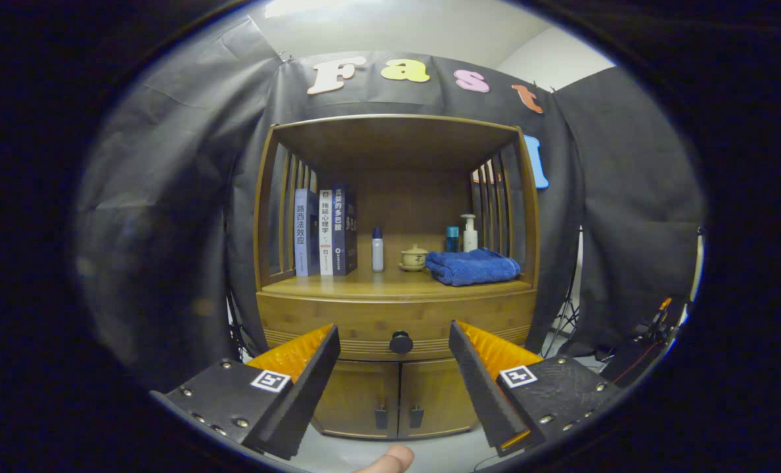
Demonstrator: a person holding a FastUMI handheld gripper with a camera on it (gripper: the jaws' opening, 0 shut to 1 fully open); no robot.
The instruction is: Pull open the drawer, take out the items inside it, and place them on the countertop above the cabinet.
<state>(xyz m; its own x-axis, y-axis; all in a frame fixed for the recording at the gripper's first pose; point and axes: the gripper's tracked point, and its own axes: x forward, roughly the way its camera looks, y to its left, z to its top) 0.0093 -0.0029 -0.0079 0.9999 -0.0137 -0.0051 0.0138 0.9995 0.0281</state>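
Gripper (393,341) spread wide, holding nothing, short of cabinet (397,387). Knob (401,341) centred in gap between fingers, beyond them, on closed drawer (397,322). Above drawer, on countertop (390,284): books (324,230), bottle (378,249), teapot (414,257), towel (472,266).

Gripper-mounted fisheye, level, facing cabinet (397,276) front — moderately near

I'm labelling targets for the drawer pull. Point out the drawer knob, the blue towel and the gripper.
drawer knob (401,341), gripper view, on its round front face.
blue towel (473,267), gripper view, middle of the folded cloth.
gripper (394,351), gripper view, midway between its open fingertips.
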